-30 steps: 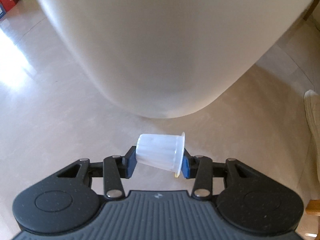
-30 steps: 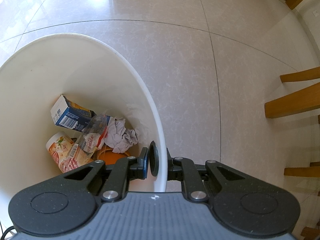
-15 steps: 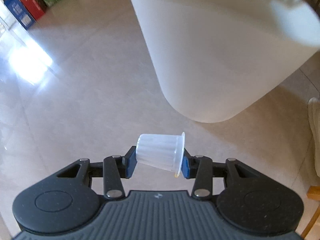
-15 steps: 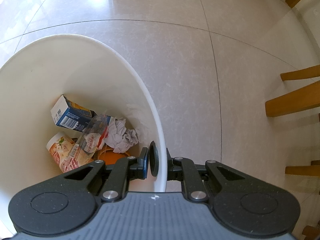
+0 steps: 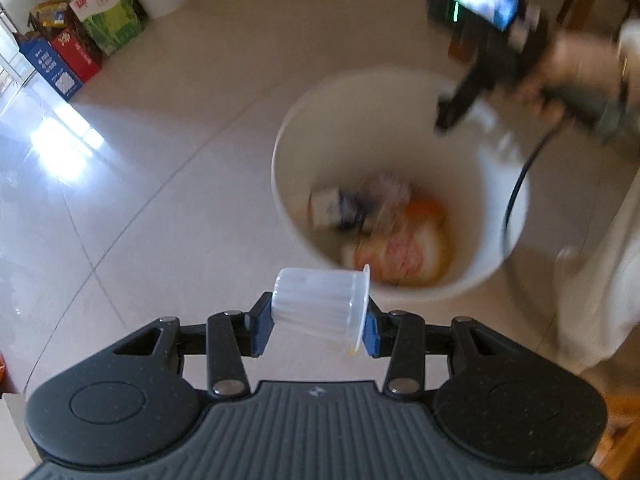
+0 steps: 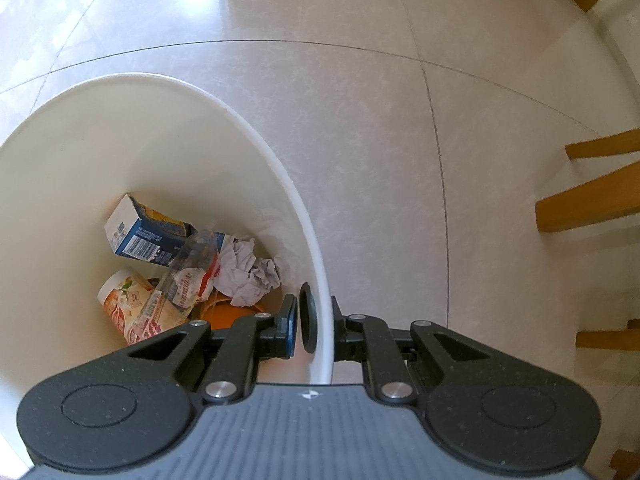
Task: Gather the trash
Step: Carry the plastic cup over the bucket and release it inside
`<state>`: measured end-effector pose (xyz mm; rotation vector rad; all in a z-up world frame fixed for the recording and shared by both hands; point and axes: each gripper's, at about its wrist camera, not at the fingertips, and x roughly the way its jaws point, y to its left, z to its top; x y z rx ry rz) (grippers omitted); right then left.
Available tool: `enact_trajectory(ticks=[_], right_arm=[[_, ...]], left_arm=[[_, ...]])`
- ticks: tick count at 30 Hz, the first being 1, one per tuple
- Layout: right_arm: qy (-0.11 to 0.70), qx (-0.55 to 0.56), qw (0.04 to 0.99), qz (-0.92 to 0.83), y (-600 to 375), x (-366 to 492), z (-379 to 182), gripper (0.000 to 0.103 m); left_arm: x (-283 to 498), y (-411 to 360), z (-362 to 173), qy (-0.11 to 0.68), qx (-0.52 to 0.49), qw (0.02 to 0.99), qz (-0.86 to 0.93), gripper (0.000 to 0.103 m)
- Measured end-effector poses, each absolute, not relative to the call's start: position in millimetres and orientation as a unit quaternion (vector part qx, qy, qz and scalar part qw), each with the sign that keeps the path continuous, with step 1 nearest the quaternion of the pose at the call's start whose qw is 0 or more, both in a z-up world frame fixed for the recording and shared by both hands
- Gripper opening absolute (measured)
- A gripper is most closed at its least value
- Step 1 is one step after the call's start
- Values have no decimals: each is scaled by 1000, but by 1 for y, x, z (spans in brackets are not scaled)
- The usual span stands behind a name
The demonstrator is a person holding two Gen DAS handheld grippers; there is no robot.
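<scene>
Left gripper (image 5: 316, 326) is clenched on a small translucent plastic cup (image 5: 320, 304), held sideways between the blue pads, base on the left pad, flared rim on the right one. Cup sits centre-low in the left wrist view, over the near rim of the white trash bin (image 5: 280, 184). No print visible on the cup.

Bin fills the centre-right of the left view, open top, contents blurred there. Upper right: a hand (image 5: 568, 76) holding the right gripper (image 6: 314, 320), blurred, with a lit screen on top and a black cable hanging past the bin.

In the right wrist view the right gripper grips the bin wall (image 6: 320, 280): one finger inside, one outside, a black round pad pressed against the inner side of the rim. Jaws nearly together, pinching the wall.

Inside the bin, lower left of the right view:
- blue and white carton (image 6: 148, 232), barcode facing up, small print unreadable
- paper cup (image 6: 128, 304) with red and orange print, characters too small to read
- clear plastic bottle (image 6: 188, 276), red and white label, writing not legible
- crumpled white tissue (image 6: 248, 272)
- something orange (image 6: 228, 316) underneath

Upper left of the left view: cartons along the wall, a green and white box (image 5: 108, 12), a red box (image 5: 76, 56) and a blue box (image 5: 48, 68) with a white QR-like patch. Text is unreadable. Beige floor tiles (image 6: 400, 140), wooden chair legs (image 6: 592, 200) at right edge.
</scene>
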<state>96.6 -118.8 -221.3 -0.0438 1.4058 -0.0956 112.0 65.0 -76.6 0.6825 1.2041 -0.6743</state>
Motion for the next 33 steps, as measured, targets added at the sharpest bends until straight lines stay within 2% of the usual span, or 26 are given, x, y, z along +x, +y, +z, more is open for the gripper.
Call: enact_trajectory(ticks=[4,15,16,17,19,23,29,33], right_arm=[[648,-6,761,-40,-123,97,-219,16],[651,20,758,-34,-129,98,-217,16],[651,23,758,-34,-130,98,-217,16],[652,26,757,-33,-130,98,-217,16],[654,29,755,-32,-131,97,-217,16],[654,27,756,-29,-129,97,-217,16],[653,25,756,-29,-131,98,-217,16],[654,25,756,-30,-130,98,-218,16]], left_arm=[[126,30,-59,538,284,731,-309,43],[133,-32,-86,550,286,715,-323,43],[134,-35,-89,555,282,713,-324,47],[135,-37,-90,561,279,710,-323,62],[139,-39,-94,571,280,711,-302,81],[140,-38,-91,559,280,723,-294,83],[134,-30,-80,559,256,739,-276,91],[128,-23,-75,553,245,752,-262,92]])
